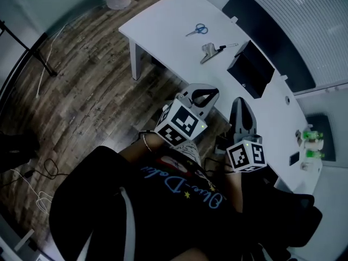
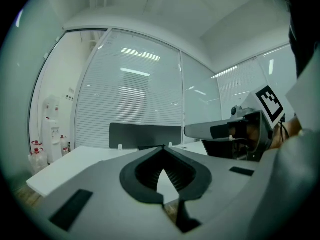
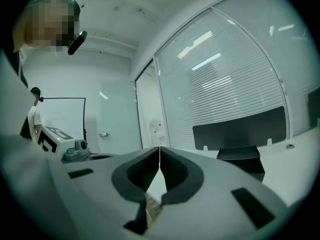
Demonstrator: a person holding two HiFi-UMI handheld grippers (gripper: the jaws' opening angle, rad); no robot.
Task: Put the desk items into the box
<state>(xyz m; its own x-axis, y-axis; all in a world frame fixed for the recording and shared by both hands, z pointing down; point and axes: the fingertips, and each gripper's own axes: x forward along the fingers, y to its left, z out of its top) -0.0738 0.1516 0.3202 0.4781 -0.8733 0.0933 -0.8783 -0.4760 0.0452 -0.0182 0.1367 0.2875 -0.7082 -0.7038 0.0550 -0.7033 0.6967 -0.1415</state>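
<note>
Silver clip (image 1: 209, 53) and thin pen (image 1: 228, 46) lay on the white worktop (image 1: 163, 20) just left of the black box (image 1: 251, 68), with blue-handled scissors (image 1: 197, 30) farther left of the box, well apart from it. The clip's long axis ran across the worktop, roughly end-on to the person. The left claw (image 1: 202, 98) hung short of the worktop's near edge, left of the box and nearer the clip, so it looked the likelier to reach. The right claw (image 1: 241, 109) hovered on the box's near side. Both claws were clenched on nothing, tips meeting.
</note>
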